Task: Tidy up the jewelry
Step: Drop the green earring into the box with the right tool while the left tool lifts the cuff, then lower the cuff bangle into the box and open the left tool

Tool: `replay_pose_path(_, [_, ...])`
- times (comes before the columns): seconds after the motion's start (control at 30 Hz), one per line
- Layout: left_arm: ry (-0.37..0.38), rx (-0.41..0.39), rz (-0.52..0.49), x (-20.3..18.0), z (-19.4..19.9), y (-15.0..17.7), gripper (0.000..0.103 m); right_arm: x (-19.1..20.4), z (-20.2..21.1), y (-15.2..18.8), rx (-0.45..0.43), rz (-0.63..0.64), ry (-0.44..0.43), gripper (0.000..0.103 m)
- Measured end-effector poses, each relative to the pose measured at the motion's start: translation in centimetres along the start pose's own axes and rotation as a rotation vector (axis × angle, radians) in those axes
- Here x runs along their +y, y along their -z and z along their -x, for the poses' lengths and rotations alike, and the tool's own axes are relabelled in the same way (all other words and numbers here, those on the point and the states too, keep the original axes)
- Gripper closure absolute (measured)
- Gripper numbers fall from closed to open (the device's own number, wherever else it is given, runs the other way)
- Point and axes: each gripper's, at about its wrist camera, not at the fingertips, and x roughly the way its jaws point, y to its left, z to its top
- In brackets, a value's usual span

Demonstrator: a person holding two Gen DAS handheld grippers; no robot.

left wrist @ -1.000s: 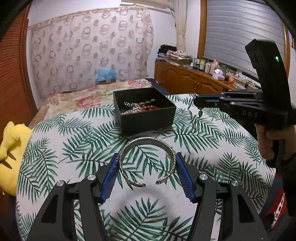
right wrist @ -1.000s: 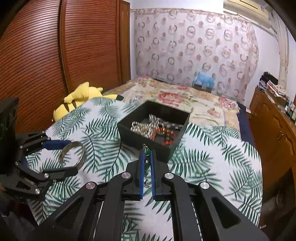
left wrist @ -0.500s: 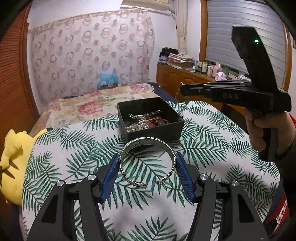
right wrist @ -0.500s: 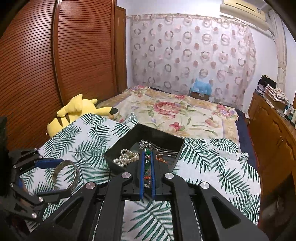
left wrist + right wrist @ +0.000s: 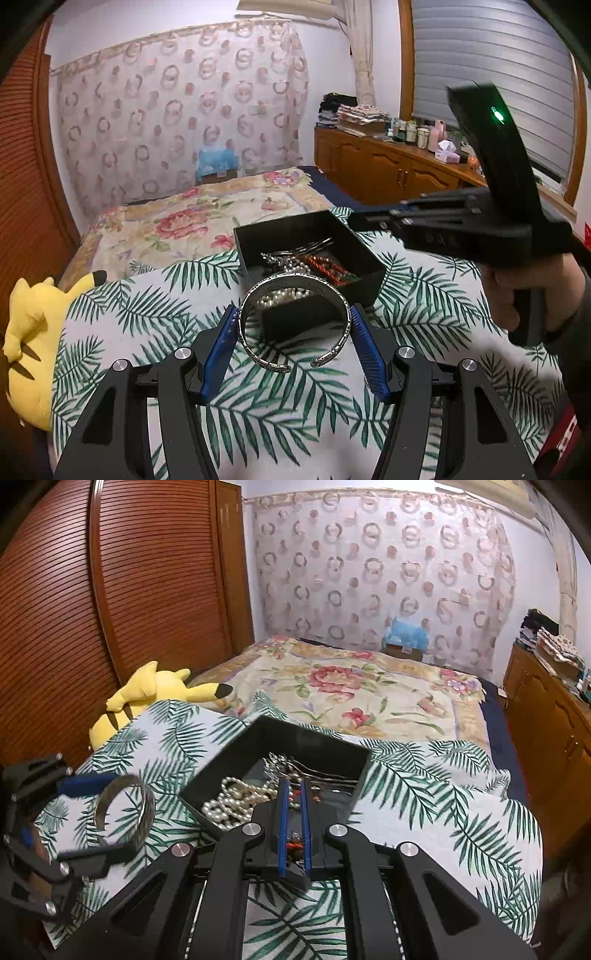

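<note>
My left gripper (image 5: 293, 314) is shut on a silver cuff bangle (image 5: 255, 295) and holds it above the table, just in front of the black jewelry box (image 5: 365, 254). The bangle (image 5: 142, 810) also shows in the right wrist view, left of the box (image 5: 218, 764). The box holds a pearl string (image 5: 229, 801), red beads (image 5: 325, 266) and silver chains. My right gripper (image 5: 293, 782) hovers over the box with its jaws slightly parted and nothing visible between them; a green pendant lies in the box near the red beads (image 5: 347, 275).
The table carries a palm-leaf cloth (image 5: 147, 306). A yellow plush toy (image 5: 147, 690) lies at its left edge. A floral bed (image 5: 351, 686) lies behind, a wooden dresser (image 5: 388, 173) stands to the right, and a slatted wardrobe (image 5: 92, 590) to the left.
Both grippers have moved toward the box. The right gripper has gone over it, its jaws have parted a little, and the green pendant necklace no longer hangs from it.
</note>
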Motion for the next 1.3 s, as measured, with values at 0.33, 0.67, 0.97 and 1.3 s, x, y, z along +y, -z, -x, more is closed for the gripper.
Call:
replay_pose_path(0.33, [-0.028, 0.036, -0.034, -0.7, -3.7, -2.3, 0.045, -1.6, 0.8, 2.5, 0.003, -0.026, 0.019, 0.095])
replay_pose_path(0.67, [-0.041, 0.085, -0.042, -1.1, -7.2, -3.7, 0.045, -2.7, 1.8, 4.5, 0.009, -0.059, 0.017, 0.095])
replay_pose_path(0.97, [-0.051, 0.12, -0.015, -0.6, -9.6, -5.1, 0.045, -3.1, 2.3, 5.4, 0.007, -0.072, 0.011, 0.095])
replay_pose_path(1.3, [-0.021, 0.058, 0.0, -0.8, -5.7, -4.1, 0.037, -1.0, 3.2, 6.6, 0.001, -0.044, -0.017, 0.095])
